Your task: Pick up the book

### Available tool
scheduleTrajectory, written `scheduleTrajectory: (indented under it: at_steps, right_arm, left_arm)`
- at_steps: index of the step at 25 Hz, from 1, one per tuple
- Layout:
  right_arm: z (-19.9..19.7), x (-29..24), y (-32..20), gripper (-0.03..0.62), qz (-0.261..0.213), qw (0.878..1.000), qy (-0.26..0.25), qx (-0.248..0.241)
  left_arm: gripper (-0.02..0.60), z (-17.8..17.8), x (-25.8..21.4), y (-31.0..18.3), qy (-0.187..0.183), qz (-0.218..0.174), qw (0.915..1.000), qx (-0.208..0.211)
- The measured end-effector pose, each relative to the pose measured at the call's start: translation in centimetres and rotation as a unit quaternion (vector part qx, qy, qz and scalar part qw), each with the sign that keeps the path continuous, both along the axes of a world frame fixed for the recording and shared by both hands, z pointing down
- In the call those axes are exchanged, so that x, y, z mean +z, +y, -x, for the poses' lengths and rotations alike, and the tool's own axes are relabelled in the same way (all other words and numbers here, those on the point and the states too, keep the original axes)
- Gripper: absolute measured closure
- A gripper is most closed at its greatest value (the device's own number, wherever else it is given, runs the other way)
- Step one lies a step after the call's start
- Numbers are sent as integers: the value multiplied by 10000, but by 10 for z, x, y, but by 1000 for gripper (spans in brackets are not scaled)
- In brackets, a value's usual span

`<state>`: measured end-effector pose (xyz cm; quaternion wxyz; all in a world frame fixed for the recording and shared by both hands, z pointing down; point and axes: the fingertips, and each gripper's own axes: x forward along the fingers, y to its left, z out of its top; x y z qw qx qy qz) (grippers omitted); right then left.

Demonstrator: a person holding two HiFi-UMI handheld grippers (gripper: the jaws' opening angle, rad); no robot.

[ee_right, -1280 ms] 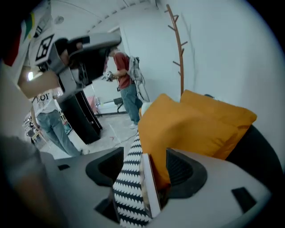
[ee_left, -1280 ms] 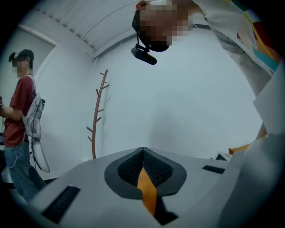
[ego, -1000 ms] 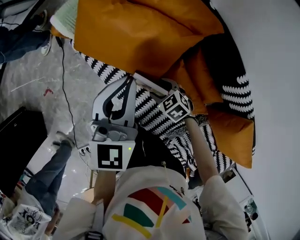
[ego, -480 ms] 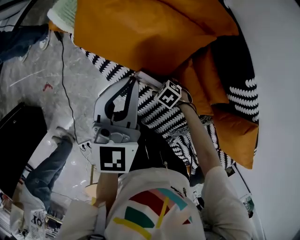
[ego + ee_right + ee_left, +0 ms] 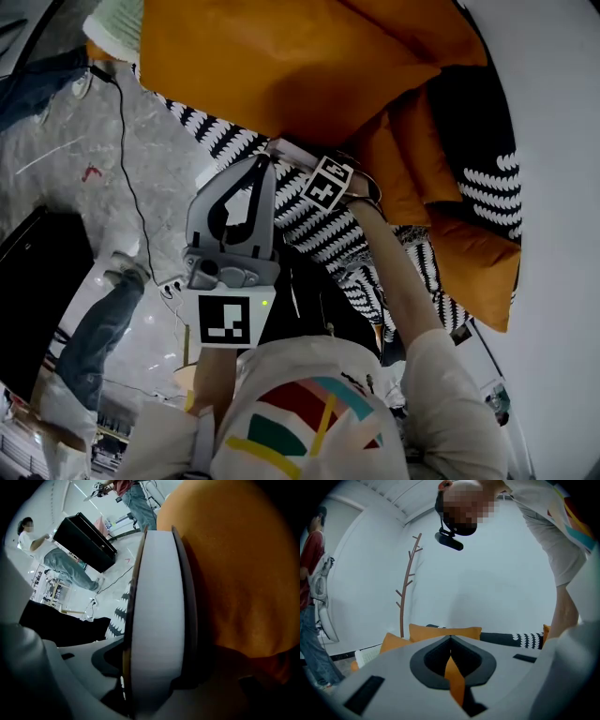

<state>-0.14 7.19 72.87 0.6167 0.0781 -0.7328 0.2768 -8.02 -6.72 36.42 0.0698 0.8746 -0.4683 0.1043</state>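
The book (image 5: 157, 597) stands on edge between the jaws of my right gripper (image 5: 155, 679); its pale page block fills the middle of the right gripper view. From the head view only a pale strip of the book (image 5: 285, 149) shows, just beyond the right gripper (image 5: 306, 166) and its marker cube, at the lower edge of a big orange cushion (image 5: 281, 56). My left gripper (image 5: 260, 162) is held upright to the left of it with its jaws shut on nothing. In the left gripper view the left gripper (image 5: 450, 640) points at a white wall above the cushions.
Orange cushions (image 5: 469, 258) and a black-and-white patterned cover (image 5: 319, 234) lie around the book. A black case (image 5: 37, 281) and a cable (image 5: 127, 159) are on the marble floor at left, where a person's leg (image 5: 98, 333) shows. A branch-shaped stand (image 5: 407, 588) rises by the wall.
The right gripper with the book has shifted up and left, closer to the left gripper's tips. The left gripper has hardly moved.
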Motion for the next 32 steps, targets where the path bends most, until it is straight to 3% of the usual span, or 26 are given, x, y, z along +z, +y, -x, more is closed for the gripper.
scheduleTrajectory:
  at_steps: [5, 10, 15, 21, 24, 26, 32]
  right_arm:
    - [-4, 2, -5, 407, -257, 9993, 258, 78]
    - [-1, -7, -1, 418, -129, 9987, 306, 391]
    - [-1, -32, -4, 420, -323, 9968, 167, 714]
    - [-3, -104, -38, 422, -1136, 9875, -289, 1053]
    - [-7, -161, -60, 422, -1669, 9701, -679, 1623]
    - [-14, -210, -72, 424, -2045, 9507, -1013, 2102]
    - [-58, -365, -99, 425, -3507, 8672, -1811, 3037]
  left_arm:
    - [575, -2, -1, 0, 47, 1, 10000, 43]
    - [575, 2, -17, -3, 32, -168, 9998, 31]
    - [575, 0, -38, 1, 34, -330, 9994, 21]
    - [575, -15, -88, 9, 80, -717, 9973, 98]
    - [575, -22, -119, 15, 80, -917, 9956, 148]
    - [575, -29, -142, 22, 135, -1041, 9944, 140]
    - [575, -62, -201, 40, 226, -1494, 9881, 287]
